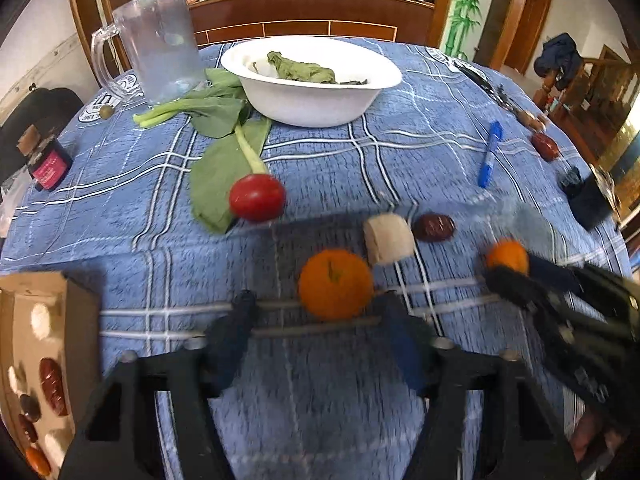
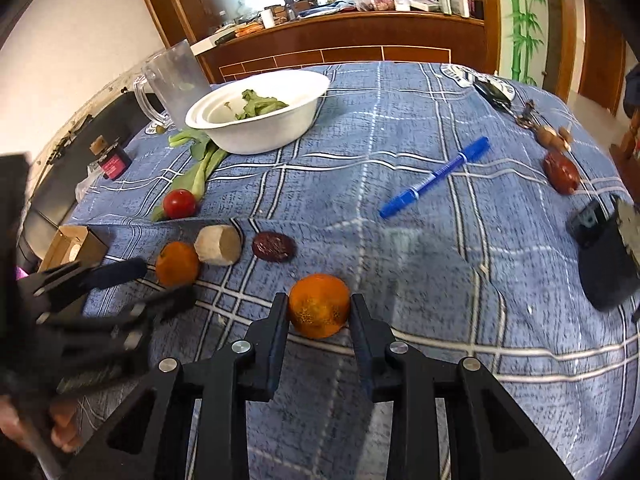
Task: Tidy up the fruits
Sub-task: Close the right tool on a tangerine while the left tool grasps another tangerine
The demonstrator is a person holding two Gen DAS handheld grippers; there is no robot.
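Note:
In the left wrist view a mandarin orange (image 1: 335, 284) lies on the blue checked cloth just ahead of my left gripper (image 1: 316, 298). Its fingers stand either side of the fruit with a gap on the left, so it is open. In the right wrist view my right gripper (image 2: 319, 300) is shut on a second orange (image 2: 319, 306), both pads against its sides. Each gripper also shows blurred in the other's view: the right gripper (image 1: 516, 276) and the left gripper (image 2: 164, 282). A red tomato (image 1: 257, 198), a pale root chunk (image 1: 389, 239) and a dark date (image 1: 434, 227) lie close behind.
A cardboard box (image 1: 44, 320) with dates stands at the left edge. A white bowl (image 1: 312, 96) of leaves, loose greens (image 1: 224, 168) and a clear jug (image 1: 156, 40) are at the back. A blue pen (image 2: 434, 178), another date (image 2: 561, 172) and a black container (image 2: 608, 256) are on the right.

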